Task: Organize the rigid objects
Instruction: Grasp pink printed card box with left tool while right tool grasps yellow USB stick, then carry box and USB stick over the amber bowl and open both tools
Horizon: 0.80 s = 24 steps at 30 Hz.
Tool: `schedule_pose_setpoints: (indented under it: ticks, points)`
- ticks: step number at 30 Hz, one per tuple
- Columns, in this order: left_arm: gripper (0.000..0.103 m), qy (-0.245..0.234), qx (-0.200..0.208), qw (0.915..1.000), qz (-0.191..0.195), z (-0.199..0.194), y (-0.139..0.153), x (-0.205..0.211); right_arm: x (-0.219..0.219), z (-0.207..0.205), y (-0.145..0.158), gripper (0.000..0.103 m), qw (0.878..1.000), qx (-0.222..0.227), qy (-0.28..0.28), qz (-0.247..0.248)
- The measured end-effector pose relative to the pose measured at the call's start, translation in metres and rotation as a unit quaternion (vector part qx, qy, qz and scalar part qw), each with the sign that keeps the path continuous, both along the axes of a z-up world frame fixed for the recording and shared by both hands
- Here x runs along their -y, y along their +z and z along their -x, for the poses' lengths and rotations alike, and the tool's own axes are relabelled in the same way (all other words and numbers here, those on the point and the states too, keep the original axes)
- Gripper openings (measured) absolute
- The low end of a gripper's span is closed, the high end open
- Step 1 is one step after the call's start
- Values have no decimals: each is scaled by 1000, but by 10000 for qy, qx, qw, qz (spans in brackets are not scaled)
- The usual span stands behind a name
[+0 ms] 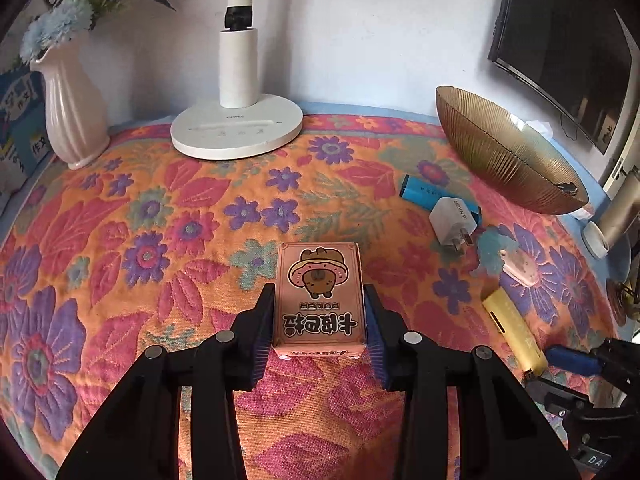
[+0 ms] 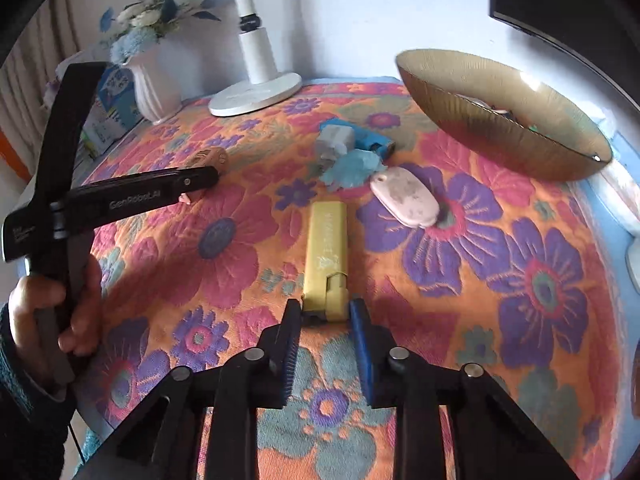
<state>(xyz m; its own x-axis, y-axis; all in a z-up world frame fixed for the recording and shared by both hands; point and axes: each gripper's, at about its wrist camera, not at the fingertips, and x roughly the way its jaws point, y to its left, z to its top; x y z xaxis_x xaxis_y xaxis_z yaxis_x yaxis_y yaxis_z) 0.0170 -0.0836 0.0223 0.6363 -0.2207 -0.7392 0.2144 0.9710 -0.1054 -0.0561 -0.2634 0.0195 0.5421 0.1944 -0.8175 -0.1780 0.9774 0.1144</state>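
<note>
Black tool [image 2: 325, 312] arms, blue ribbed pads [image 2: 362, 354], silver screws.

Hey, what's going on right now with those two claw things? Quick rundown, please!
Left gripper shut on card box. Right gripper open, straddling the near end of yellow lighter. Bowl far right; nothing blocking.

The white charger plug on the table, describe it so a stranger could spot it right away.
Start at the gold bowl on the floral tablecloth. Just in front of it, a white charger plug lies against a blue lighter. It alone shows metal prongs.
</note>
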Motion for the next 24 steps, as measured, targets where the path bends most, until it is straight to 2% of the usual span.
schedule_pose_setpoints:
  ticks: [1, 3, 5, 6, 9, 10, 12, 13, 14, 17, 20, 22, 24]
  points:
    - [38, -8, 36, 10000, 13, 2, 1, 0, -1, -3, 1, 70, 10000, -12, 0, -29]
    - [38, 7, 75, 10000, 60, 4, 3, -1, -8, -14, 3, 70, 9999, 91, 9, 136]
    - [38, 22, 48, 9999, 98, 4, 2, -3, -17, -24, -4, 45, 9994, -3, 34, 342]
    - [38, 30, 25, 9999, 103, 3, 1, -4, -19, -27, -6, 45, 9991, 39, -7, 424]
    - [38, 56, 39, 10000, 45, 4, 1, -3, -31, -21, -3, 23, 9971, 289, 76, 695]
    - [38, 71, 76, 9999, -3, 5, 2, -1, -33, -17, -1, 23, 9973, 301, 181, 652]
    - [38, 78, 131, 9998, -125, 9, 7, 3, -26, -8, 2, 23, 9990, 207, 354, 173]
    - [38, 60, 111, 9999, -99, 10, 10, 5, -17, -4, 8, 23, 9991, 191, 371, -114]
    - [38, 7, 100, 9999, -30, 13, 16, 9, -10, -2, 15, 21, 9990, 260, 314, -173]
    - [38, -226, 390, 9990, 41, 19, 47, 29, 24, 0, 50, 11, 9970, 768, -59, -111]
    - [38, -584, 616, 9963, 130, 12, 81, 61, 68, -8, 85, 11, 9910, 1213, -558, 66]
    - [38, -809, 735, 9938, 182, 2, 97, 83, 90, -24, 96, 11, 9891, 1280, -715, 148]
    - [38, -925, 800, 9924, 154, -6, 103, 101, 110, -37, 97, 11, 9897, 1205, -765, -64]
